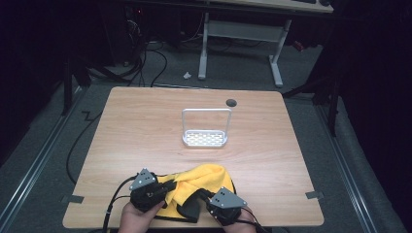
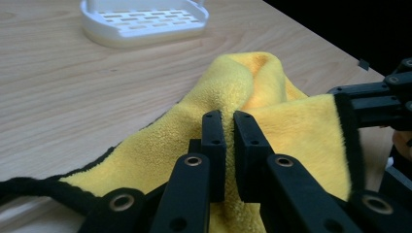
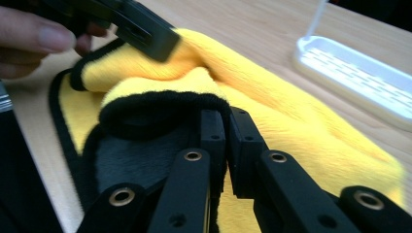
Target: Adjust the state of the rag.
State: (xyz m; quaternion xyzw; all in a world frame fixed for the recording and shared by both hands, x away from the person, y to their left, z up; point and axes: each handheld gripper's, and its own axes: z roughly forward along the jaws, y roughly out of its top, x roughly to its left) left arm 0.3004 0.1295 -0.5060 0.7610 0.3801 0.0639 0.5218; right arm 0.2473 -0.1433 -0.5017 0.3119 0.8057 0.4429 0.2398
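Yellow cloth (image 1: pixel 201 182) — soft, light, limp (black-hemmed); both claws (image 2: pixel 228 119) (image 3: pixel 226 116) clamped on bunched folds, hem grip safest.

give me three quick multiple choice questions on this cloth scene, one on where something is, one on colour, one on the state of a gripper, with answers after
1. Where is the white rack relative to the cloth?
A. Farther up the table, apart from it
B. On top of it
C. Under it

2. What colours is the cloth?
A. Blue with a white edge
B. Yellow with a black edge
C. Plain red

3. How does the left gripper stand?
A. Wide open above the table
B. Shut on the cloth
C. Shut on the rack

Answers:
1 A, the high view shows bare wood between rack and cloth.
2 B, yellow pile with black trim shows in both gripper views.
3 B, in the left gripper view the jaws pinch a yellow fold. The right gripper likewise pinches the black-trimmed edge.
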